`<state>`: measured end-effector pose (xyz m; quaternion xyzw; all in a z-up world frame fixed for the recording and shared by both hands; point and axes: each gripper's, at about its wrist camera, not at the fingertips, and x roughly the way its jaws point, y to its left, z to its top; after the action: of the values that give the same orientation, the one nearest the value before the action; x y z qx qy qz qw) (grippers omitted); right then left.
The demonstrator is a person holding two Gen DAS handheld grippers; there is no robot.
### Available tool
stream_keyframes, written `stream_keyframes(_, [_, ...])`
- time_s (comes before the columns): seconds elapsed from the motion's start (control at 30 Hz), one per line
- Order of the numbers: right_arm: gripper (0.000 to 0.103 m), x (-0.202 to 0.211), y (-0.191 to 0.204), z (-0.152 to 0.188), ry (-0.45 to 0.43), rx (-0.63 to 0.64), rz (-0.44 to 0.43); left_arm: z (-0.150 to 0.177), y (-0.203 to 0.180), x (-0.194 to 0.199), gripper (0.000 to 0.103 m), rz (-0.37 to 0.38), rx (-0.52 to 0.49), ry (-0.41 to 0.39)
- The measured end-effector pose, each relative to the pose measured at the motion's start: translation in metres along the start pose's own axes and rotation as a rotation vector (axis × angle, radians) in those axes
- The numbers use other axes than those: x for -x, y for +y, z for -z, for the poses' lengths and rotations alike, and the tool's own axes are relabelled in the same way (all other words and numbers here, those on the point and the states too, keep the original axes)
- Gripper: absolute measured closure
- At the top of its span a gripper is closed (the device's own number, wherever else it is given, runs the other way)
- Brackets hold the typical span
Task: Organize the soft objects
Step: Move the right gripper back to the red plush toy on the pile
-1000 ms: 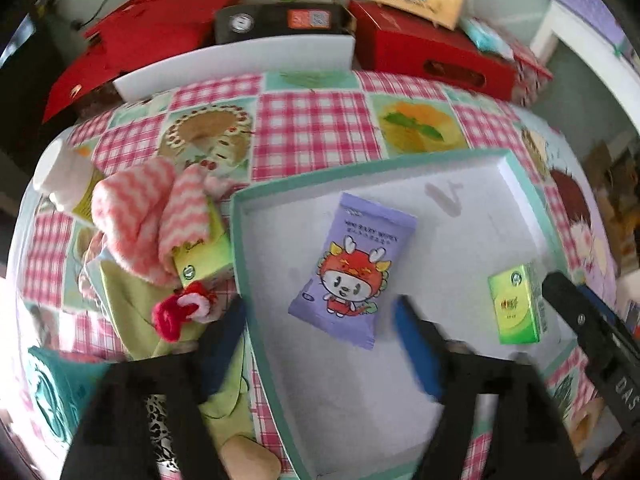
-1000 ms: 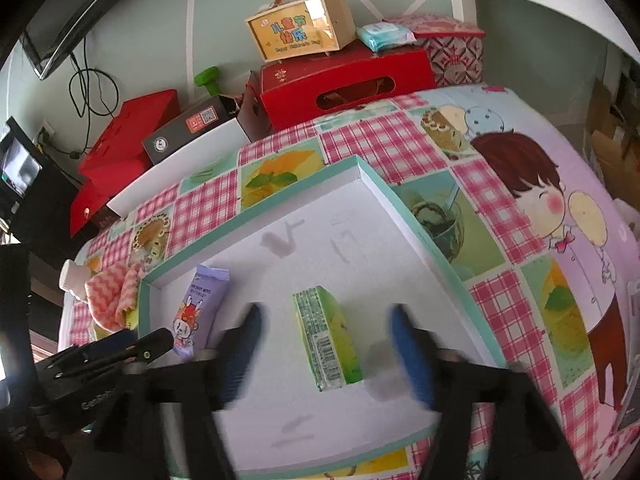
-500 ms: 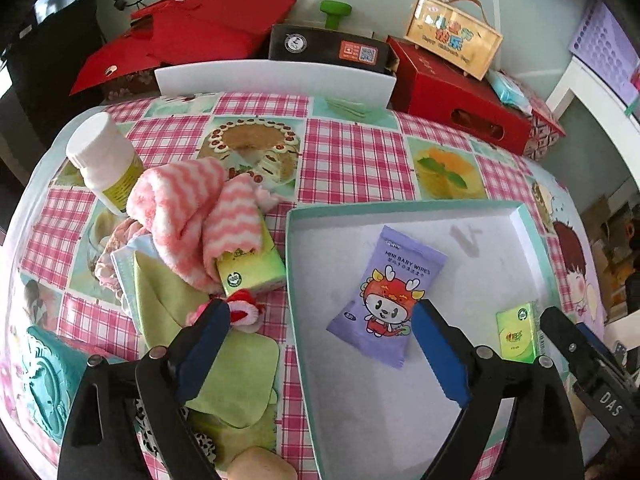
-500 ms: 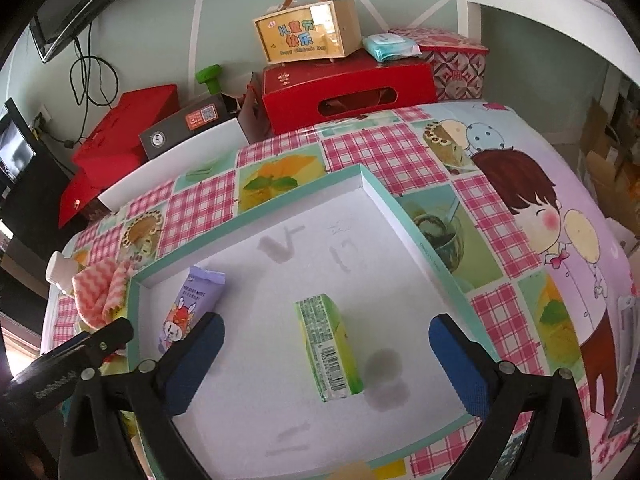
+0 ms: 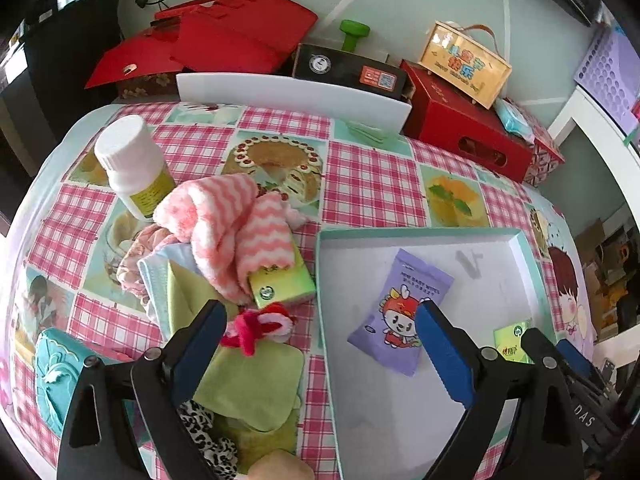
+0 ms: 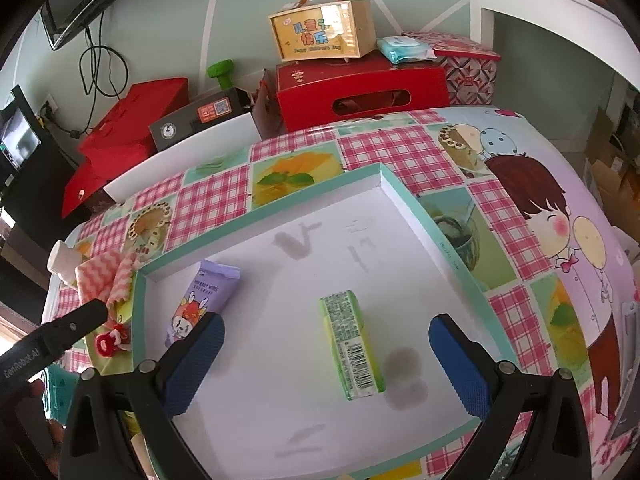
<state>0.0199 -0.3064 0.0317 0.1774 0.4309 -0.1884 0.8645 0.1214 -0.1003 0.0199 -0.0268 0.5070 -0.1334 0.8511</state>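
We see both views bright with even daylight and sharp at the centre. Fisheye bending curves the counter [image 5: 360, 168] and darkens the corners. Glare washes the gift box [image 6: 320, 34] front; soft shadows lie inside the white tray [image 6: 404, 196]. The far left edge blows out.

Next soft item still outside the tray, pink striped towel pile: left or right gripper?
Left. The left gripper is open, beside the pink striped towel and the cloth pile outside the tray. The right gripper is open over the tray interior, around the green pack, far from the pile.
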Motion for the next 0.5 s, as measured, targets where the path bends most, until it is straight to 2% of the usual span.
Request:
stream_keyframes(0.27, [0.000, 0.003, 0.020, 0.003, -0.026, 0.065, -0.033, -0.009, 0.030, 0.012, 0.007, -0.009, 0.068, -0.041])
stream_keyframes(0.5, [0.000, -0.001, 0.044, 0.007, -0.010, 0.101, -0.086, -0.015, 0.077, 0.032, 0.007, -0.075, 0.187, -0.128])
